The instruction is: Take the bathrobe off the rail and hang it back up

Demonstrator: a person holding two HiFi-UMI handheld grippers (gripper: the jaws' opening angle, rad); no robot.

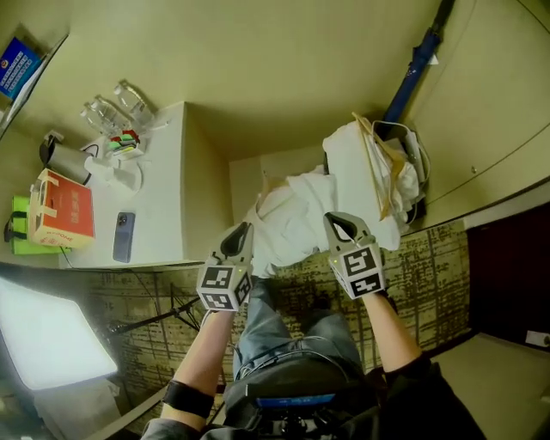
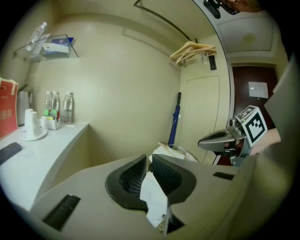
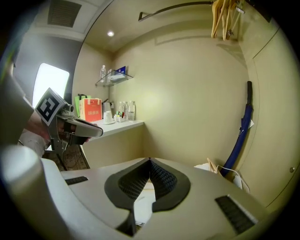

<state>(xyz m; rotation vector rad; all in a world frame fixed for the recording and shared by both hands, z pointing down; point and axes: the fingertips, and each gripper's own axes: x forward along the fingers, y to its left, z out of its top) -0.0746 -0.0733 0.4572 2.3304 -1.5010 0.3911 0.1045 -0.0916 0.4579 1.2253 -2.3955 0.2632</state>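
Observation:
The white bathrobe (image 1: 302, 210) lies bunched low in the corner, off the rail, with a wooden hanger (image 1: 375, 163) on top of it. Both grippers reach into its near edge. My left gripper (image 1: 246, 229) has a fold of the white cloth (image 2: 153, 197) between its jaws, whose tips stand a sliver apart. My right gripper (image 1: 332, 220) has its jaw tips together, with white cloth (image 3: 143, 202) showing just under them. The rail (image 3: 173, 6) runs high along the wall, and bare wooden hangers (image 2: 192, 49) hang on it.
A blue umbrella (image 1: 418, 64) leans in the corner behind the robe. At the left is a white counter (image 1: 163, 206) with water bottles (image 1: 107, 110), a red box (image 1: 58, 208) and a phone (image 1: 124, 236). A bright light panel (image 1: 43, 337) stands at lower left on patterned carpet.

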